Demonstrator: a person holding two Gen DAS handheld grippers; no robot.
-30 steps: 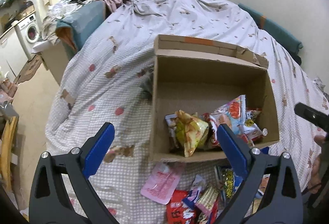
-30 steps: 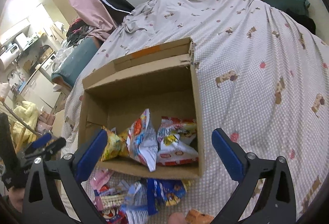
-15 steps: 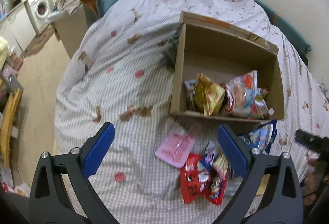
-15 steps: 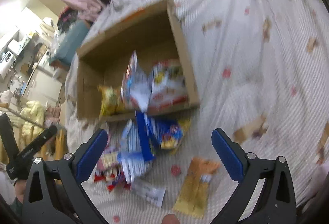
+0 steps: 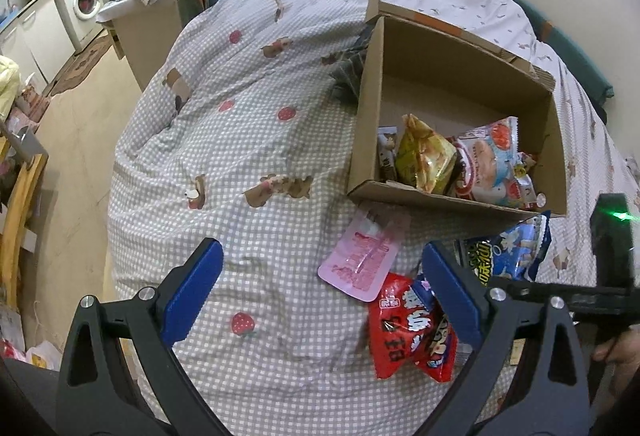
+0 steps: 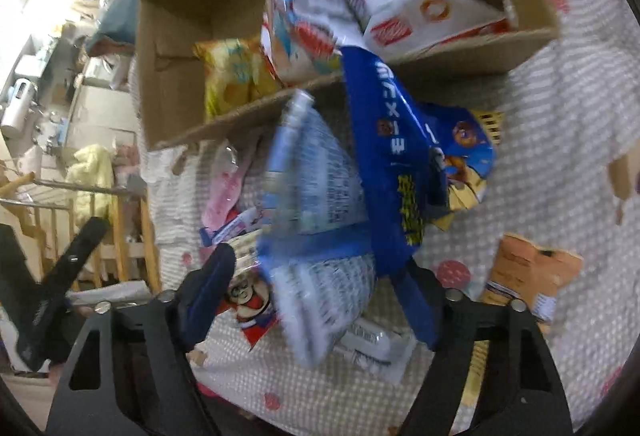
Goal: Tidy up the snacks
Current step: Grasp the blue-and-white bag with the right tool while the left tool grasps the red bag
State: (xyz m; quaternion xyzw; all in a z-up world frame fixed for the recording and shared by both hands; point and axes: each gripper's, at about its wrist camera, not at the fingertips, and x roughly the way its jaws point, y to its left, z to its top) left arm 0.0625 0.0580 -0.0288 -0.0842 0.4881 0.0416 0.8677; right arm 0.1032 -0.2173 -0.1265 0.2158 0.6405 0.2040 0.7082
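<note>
The right gripper (image 6: pixel 312 296) is closing around a light, crinkly blue-and-white snack bag (image 6: pixel 320 236) lying just before the cardboard box (image 6: pixel 168 83). It looks slippery; pinch its flat middle. The left gripper (image 5: pixel 320 292) hangs open.

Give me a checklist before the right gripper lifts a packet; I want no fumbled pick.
1. Packet between right gripper fingers: ok, the pale blue packet; fingers closing.
2. Pads pressing it firmly: cannot tell, picture blurred.
3. Only one packet caught: cannot tell, the dark blue packet overlaps it.
4. Cardboard box has free room: ok.
5. Left gripper open and empty: ok.
</note>
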